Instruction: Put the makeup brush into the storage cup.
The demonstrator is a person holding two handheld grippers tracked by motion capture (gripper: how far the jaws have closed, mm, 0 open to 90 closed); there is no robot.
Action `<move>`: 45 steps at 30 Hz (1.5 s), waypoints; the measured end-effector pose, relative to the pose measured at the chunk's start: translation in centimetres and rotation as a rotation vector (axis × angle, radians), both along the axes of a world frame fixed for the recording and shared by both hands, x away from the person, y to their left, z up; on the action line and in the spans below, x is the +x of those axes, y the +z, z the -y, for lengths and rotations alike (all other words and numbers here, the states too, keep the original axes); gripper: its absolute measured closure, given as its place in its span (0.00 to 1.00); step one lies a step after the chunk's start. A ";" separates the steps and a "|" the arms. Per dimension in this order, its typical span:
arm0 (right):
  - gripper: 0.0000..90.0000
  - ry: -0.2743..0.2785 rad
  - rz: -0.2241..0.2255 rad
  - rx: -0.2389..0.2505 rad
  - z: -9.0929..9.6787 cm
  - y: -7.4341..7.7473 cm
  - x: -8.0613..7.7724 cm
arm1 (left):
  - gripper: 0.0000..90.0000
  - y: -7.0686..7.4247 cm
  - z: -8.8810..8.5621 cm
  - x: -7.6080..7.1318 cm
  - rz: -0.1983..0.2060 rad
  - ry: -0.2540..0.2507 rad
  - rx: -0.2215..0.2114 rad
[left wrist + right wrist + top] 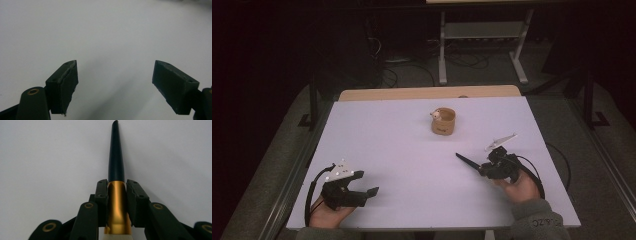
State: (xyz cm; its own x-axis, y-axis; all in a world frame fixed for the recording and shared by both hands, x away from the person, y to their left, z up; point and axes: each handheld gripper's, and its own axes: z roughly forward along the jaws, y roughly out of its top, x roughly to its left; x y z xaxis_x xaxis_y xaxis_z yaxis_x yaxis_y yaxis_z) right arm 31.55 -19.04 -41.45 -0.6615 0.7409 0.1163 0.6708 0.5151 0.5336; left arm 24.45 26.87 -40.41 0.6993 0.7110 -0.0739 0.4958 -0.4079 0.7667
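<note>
A brush with a black tapered handle (116,152) and a gold ferrule (116,205) is clamped between the jaws of my right gripper (117,192). The handle points away from the gripper, and a whitish part shows below the ferrule. From above, that gripper (484,170) sits at the right front of the white table (387,140), with the handle (466,161) pointing left and away. My left gripper (366,183) rests at the left front, its jaws wide apart and empty (115,82) over bare tabletop. A small brown cup (443,121) stands mid-table toward the back, with a tiny white object (435,115) on its rim.
A wooden strip (427,93) runs along the table's far edge. Beyond it, a pale metal stand (482,45) and cables lie on the dark floor. Each gripper's cable (557,155) trails off near the table's side edges.
</note>
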 end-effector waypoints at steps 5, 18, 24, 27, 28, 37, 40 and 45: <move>0.79 0.008 0.008 0.016 0.0 0.4 0.0 | 0.23 0.0 0.1 0.0 -0.002 0.002 -0.008; 0.79 0.080 0.049 0.059 -0.6 2.9 -0.9 | 0.24 1.0 1.5 0.4 -0.002 -0.057 0.025; 0.79 0.151 0.073 0.081 -1.5 4.8 -1.6 | 0.25 2.6 3.2 0.7 0.019 -0.120 0.042; 0.79 0.190 0.079 0.083 -2.1 5.7 -1.9 | 0.25 3.5 4.2 0.8 0.029 -0.158 0.049; 0.79 0.220 0.084 0.085 -2.5 6.2 -2.1 | 0.25 3.9 4.6 0.8 0.035 -0.172 0.057; 0.79 0.325 0.084 0.095 -4.5 8.1 -3.1 | 0.26 6.1 7.2 1.0 0.046 -0.280 0.091; 0.79 0.365 0.093 0.099 -5.3 8.6 -3.4 | 0.27 6.6 8.0 1.1 0.051 -0.316 0.098; 0.79 0.458 0.093 0.074 -7.1 8.5 -3.8 | 0.28 6.9 9.4 1.3 0.041 -0.377 0.120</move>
